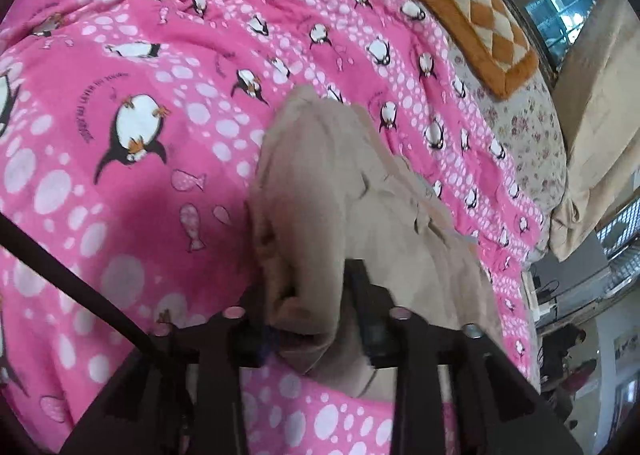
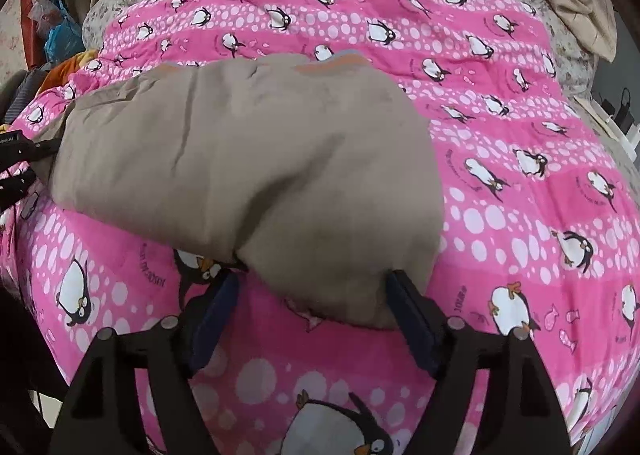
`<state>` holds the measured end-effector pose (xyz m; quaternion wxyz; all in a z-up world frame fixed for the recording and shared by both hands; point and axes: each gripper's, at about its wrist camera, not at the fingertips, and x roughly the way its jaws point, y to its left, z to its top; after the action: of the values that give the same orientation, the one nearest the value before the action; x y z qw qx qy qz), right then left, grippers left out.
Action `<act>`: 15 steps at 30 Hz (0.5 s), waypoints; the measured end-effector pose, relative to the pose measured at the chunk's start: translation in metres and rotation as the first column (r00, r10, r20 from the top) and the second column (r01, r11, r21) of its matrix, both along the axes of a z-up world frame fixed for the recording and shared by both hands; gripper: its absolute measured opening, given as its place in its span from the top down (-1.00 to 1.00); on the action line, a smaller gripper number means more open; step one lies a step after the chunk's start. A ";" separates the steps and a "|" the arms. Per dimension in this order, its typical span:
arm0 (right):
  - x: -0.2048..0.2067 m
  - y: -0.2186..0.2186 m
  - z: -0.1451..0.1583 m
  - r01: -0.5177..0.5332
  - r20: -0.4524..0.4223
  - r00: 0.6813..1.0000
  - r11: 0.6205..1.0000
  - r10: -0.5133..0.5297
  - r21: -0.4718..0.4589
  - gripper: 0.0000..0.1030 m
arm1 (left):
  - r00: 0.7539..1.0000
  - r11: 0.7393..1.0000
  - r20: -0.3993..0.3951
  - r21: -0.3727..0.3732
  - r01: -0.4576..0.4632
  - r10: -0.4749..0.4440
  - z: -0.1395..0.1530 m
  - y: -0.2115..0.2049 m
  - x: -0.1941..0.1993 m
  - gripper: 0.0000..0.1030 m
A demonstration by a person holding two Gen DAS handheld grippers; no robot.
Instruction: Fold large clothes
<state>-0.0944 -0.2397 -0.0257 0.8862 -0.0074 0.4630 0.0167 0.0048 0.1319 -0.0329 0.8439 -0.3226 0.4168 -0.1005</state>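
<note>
The tan garment (image 2: 248,159) lies folded in the middle of the pink penguin quilt (image 2: 500,127), wide bare quilt all round it and a floral sheet (image 1: 528,135) past the quilt's far edge. It looks soft, creased, with an orange trim at its far hem. The left gripper (image 1: 316,303) pinches its bunched edge. The right gripper (image 2: 312,295) stands spread, straddling its near corner.

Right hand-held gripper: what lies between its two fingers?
In the right wrist view, a bunched edge of the beige garment sits between the open fingers of the right hand-held gripper, over the pink penguin blanket.
</note>
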 end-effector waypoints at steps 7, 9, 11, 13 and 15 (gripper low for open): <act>-0.001 0.000 -0.001 -0.006 0.001 1.000 1.000 0.006 0.003 -0.59 | 0.999 0.999 -0.020 -0.008 -0.032 0.032 -0.006 0.010 -0.007 0.50; -0.001 -0.001 -0.001 -0.007 0.001 1.000 1.000 0.007 0.006 -0.59 | 0.999 0.999 -0.017 0.012 -0.033 0.034 -0.006 0.009 -0.004 0.53; -0.002 -0.002 0.000 -0.005 0.002 1.000 1.000 0.005 0.016 -0.59 | 0.998 0.998 -0.009 0.020 -0.058 0.058 -0.004 0.012 -0.002 1.00; -0.004 -0.005 0.002 -0.002 0.004 1.000 0.999 0.002 0.046 -0.58 | 0.998 0.998 -0.004 0.005 -0.061 0.061 -0.002 0.015 -0.001 1.00; -0.008 -0.011 0.006 0.007 0.009 1.000 0.997 -0.008 0.076 -0.55 | 0.997 0.997 0.032 0.040 -0.072 0.071 0.005 0.012 -0.004 1.00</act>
<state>-0.1023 -0.2503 -0.0201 0.8881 0.0281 0.4577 0.0311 0.0011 0.1441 -0.0283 0.8596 -0.3184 0.3941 -0.0666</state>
